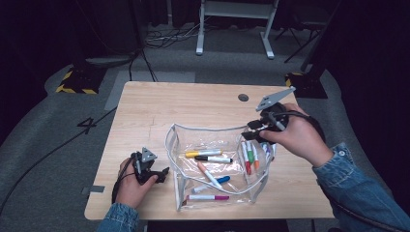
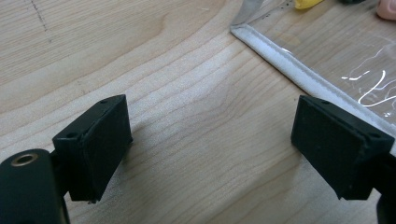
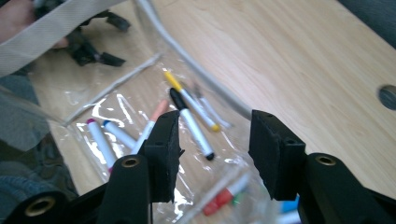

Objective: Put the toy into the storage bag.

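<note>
My right gripper (image 1: 255, 129) hangs open above the far right rim of the clear pouch (image 1: 193, 133), nothing between its jaws. The pouch lies mid-table holding markers (image 1: 212, 158). My left gripper (image 1: 162, 174) rests open just left of it

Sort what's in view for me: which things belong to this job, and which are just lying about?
Job: clear pouch; markers inside it, such as yellow, black, pink; left gripper; right gripper.

Lying about: tape scrap; white frame and cables on floor.

Both forearms wear blue denim sleeves (image 1: 355, 176); black grippers with square pads (image 2: 95, 149), screw holes, brass-ringed bores, grey triangular plates (image 1: 274, 98)
</note>
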### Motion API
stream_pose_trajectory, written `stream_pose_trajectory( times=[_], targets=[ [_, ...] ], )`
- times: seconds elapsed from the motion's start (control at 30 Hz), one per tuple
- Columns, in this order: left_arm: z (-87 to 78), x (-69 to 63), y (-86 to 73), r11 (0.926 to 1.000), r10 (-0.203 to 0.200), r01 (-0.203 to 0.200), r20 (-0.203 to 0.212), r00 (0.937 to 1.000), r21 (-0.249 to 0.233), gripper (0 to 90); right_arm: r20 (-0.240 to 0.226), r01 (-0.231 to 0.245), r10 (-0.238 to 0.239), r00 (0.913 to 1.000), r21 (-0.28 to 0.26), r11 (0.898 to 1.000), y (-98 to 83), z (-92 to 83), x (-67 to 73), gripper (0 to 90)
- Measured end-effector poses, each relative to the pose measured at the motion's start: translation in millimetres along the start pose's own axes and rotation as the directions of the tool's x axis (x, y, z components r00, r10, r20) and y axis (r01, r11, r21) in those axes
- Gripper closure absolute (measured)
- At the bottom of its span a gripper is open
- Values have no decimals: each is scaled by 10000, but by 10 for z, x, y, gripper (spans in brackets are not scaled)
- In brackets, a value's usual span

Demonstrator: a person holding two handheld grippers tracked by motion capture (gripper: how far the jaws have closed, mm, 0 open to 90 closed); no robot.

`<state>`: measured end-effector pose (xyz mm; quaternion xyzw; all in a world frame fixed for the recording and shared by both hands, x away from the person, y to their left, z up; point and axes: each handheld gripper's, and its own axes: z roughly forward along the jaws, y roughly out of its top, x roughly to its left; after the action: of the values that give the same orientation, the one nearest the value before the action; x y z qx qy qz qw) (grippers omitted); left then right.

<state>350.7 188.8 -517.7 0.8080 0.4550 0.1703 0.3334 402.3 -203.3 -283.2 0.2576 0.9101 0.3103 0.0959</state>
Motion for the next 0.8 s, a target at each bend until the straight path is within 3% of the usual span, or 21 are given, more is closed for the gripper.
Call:
stream_pose_trajectory(
  times=[0.13, 0.23, 0.37, 0.47, 0.63, 0.8],
  targets=[
    [0, 0, 0, 10000, 0, 0, -2, 10000, -2, 125, 383, -623, 630, 9973, -170, 9979, -145, -133, -215, 540],
    [0, 0, 0, 10000, -1, 1, -1, 10000, -2, 125, 717, -1141, 1161, 9906, -316, 9930, -280, -214, -394, 545],
    [0, 0, 0, 10000, -3, 3, -1, 10000, -1, 125, 1183, -1923, 1950, 9736, -339, 9807, -501, -253, -656, 557],
    [0, 0, 0, 10000, 0, 0, 1, 10000, 0, 125, 1440, -2666, 2682, 9525, -310, 9633, -691, -207, -846, 560],
    [0, 0, 0, 10000, -3, 3, 0, 10000, -4, 125, 1939, -3520, 3428, 9192, 142, 9359, -1045, 95, -1122, 539],
    [1, 0, 0, 10000, -3, 3, -2, 10000, -6, 125, 1992, -4177, 4016, 8939, 448, 9075, -1327, 459, -1264, 514]
  ],
)
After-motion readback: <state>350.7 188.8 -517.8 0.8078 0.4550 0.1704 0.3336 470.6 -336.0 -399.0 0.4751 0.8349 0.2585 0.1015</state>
